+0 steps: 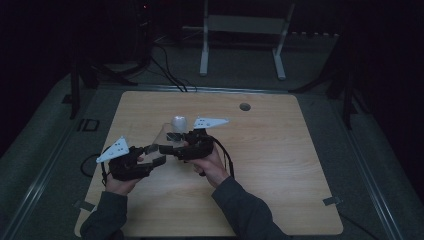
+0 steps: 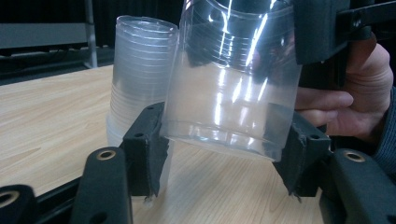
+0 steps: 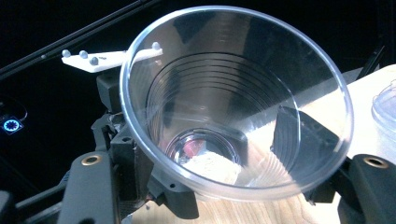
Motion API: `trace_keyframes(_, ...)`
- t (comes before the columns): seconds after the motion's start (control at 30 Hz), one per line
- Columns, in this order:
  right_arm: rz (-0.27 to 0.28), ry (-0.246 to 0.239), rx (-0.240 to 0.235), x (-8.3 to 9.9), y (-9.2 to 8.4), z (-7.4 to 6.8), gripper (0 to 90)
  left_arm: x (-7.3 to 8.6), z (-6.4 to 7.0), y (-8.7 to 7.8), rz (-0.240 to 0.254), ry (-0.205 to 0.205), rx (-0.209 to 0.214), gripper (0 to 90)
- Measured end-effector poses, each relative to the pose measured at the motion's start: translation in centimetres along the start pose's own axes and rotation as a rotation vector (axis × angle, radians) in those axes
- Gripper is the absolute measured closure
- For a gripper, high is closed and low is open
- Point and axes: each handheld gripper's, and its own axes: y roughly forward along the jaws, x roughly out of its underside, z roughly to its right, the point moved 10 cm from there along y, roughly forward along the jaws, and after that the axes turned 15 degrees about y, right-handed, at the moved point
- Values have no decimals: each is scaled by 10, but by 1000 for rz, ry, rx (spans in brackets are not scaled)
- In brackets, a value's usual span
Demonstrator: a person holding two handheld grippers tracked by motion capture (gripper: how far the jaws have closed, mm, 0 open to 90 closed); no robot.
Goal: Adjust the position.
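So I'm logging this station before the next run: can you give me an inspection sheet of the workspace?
Surface: wooden table, one round hole.
Job's things: clear plastic cup held off the table; stack of cups standing behind.
Clutter: nothing seen.
Grippers: left hand-held gripper shut on the cup's base; right hand-held gripper astride its rim.
Cables: one trailing from each gripper; more on the floor.
Surroundings: dark; white frame beyond the table.
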Motion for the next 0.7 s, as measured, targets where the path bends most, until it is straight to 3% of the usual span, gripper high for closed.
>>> trace_keyframes(0.13, -5, -11, 12, 0, 0, 0, 327, 1, 1, 1, -23, 13, -3, 355)
trace_keyframes(0.4, -19, -47, 56, 0, -3, 3, 327, 2, -2, 0, -72, 46, -50, 288)
trace_keyframes(0.7, -51, -96, 113, 2, -3, 4, 326, 4, -2, 2, -153, 109, -104, 275)
